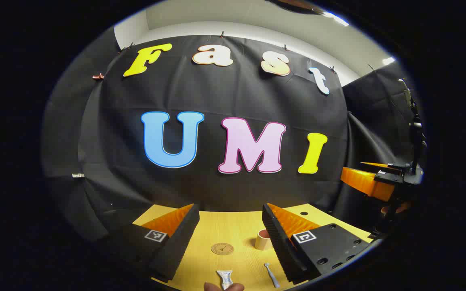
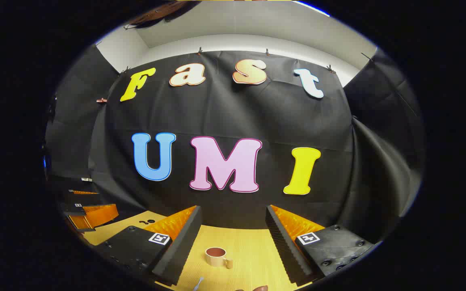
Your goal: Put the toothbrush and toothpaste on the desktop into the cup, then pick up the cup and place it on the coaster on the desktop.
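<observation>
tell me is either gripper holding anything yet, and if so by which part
Nothing is held. The left gripper and right gripper are both open above the desktop; toothpaste, toothbrush and cup lie untouched.

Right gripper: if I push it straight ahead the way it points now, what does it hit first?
Probably the cup: it stands on the desktop between the open fingers of the right gripper. Depth is unclear.

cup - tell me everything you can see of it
The cup is a small beige mug, ceramic by the look, with a reddish-brown inside and a handle on its right side in the right gripper view. It stands upright on the yellow wooden desk, apparently empty, nothing touching it. In the left gripper view it stands right of the round coaster.
</observation>
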